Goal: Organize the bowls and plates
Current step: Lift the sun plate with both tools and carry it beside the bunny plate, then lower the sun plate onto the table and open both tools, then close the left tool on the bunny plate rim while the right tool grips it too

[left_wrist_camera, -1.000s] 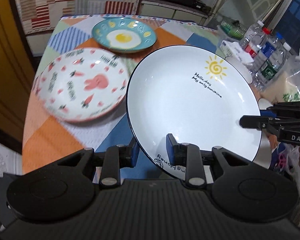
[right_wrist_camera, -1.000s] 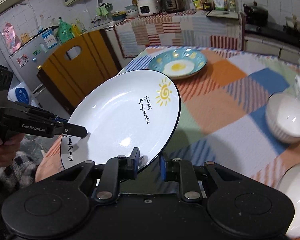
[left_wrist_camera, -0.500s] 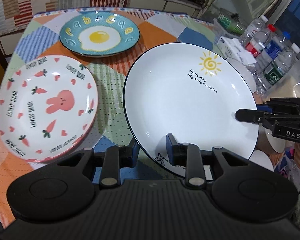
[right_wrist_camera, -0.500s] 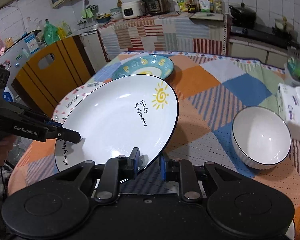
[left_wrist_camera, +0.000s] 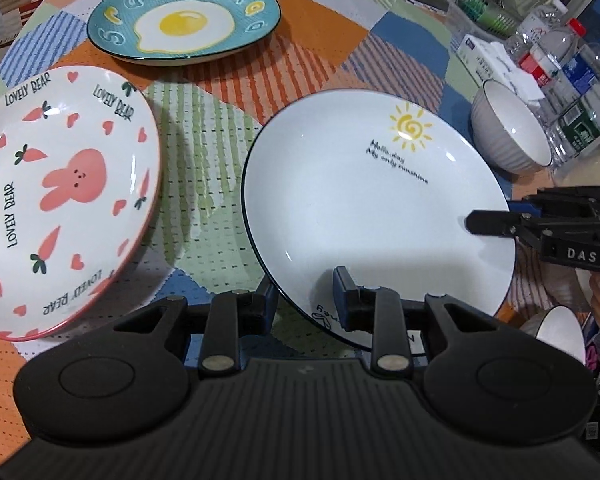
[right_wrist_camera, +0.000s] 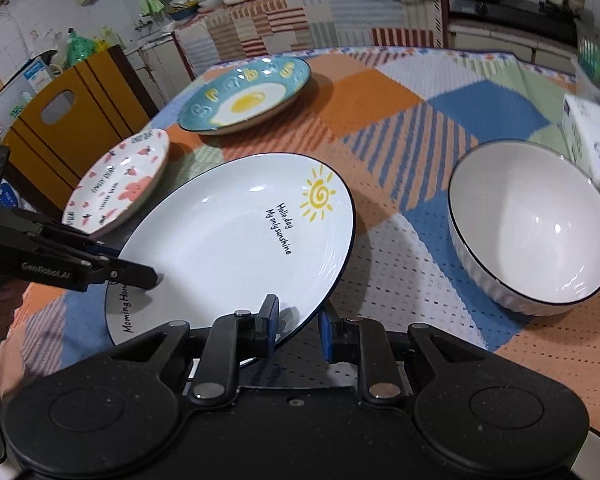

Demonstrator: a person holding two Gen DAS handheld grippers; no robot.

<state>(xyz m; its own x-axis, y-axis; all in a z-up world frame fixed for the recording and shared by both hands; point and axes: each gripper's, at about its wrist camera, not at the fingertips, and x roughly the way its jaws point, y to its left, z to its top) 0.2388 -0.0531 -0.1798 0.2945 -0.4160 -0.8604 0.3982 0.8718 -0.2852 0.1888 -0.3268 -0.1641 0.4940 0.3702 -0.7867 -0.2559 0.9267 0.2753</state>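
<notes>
three plates: sun plate [left_wrist_camera: 364,208], bunny plate [left_wrist_camera: 60,196], egg plate [left_wrist_camera: 184,24]. two bowls: ribbed bowl [right_wrist_camera: 532,228], other bowl [left_wrist_camera: 560,334]. few water bottles [left_wrist_camera: 572,92].

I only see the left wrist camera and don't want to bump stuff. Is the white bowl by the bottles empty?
Observer: Yes, the right wrist view looks into the white bowl; nothing is in it.
Operator: Does the other gripper have my sun plate?
Observer: Yes, the right gripper has its jaws either side of the sun plate's rim.
Operator: What's past the bunny plate?
Observer: A yellow chair back, beside the table.
</notes>
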